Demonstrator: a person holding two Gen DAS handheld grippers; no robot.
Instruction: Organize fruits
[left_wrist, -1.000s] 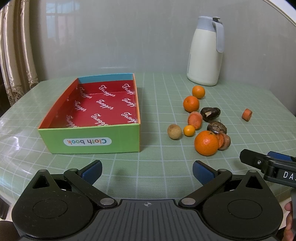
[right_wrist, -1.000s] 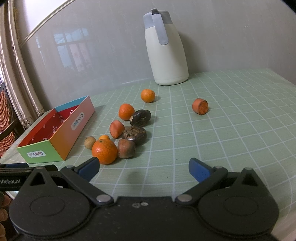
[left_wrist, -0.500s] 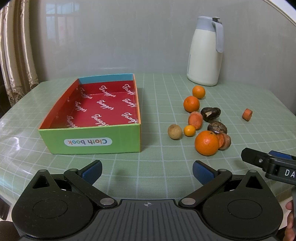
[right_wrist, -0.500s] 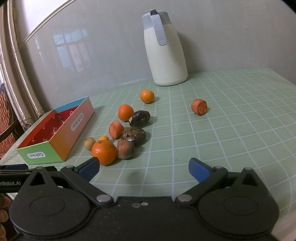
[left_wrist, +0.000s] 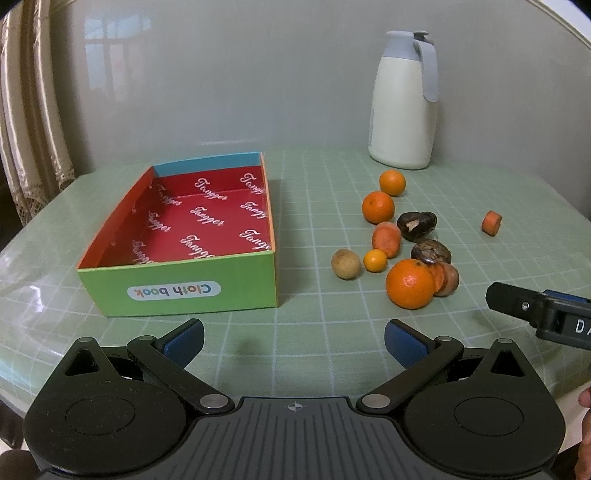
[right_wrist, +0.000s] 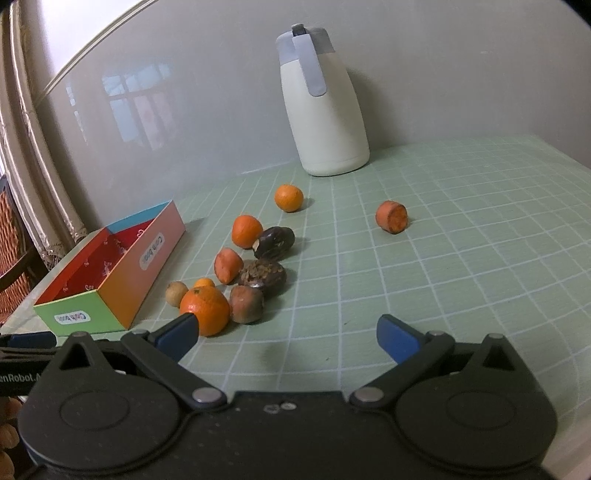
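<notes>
An open box (left_wrist: 177, 291) with a red lining and a green front stands on the table, empty; it also shows in the right wrist view (right_wrist: 122, 280). To its right lies a cluster of fruit: a big orange (left_wrist: 410, 283) (right_wrist: 205, 309), two smaller oranges (left_wrist: 378, 206) (left_wrist: 392, 182), a tiny orange (left_wrist: 375, 260), a brown round fruit (left_wrist: 345, 263), carrot pieces (left_wrist: 386, 239) and dark chestnut-like pieces (left_wrist: 416, 226). One carrot piece (left_wrist: 491, 222) (right_wrist: 392, 217) lies apart. My left gripper (left_wrist: 293, 341) is open and empty near the front edge. My right gripper (right_wrist: 286, 338) is open and empty, just in front of the big orange.
A white thermos jug (left_wrist: 404, 101) (right_wrist: 321, 107) stands at the back by the wall. The table has a green checked cloth (left_wrist: 317, 332). Curtains (left_wrist: 29, 110) hang at the left. The right gripper's finger (left_wrist: 535, 310) reaches in from the right in the left wrist view.
The right gripper has moved forward and left, closer to the big orange. The left gripper has barely moved.
</notes>
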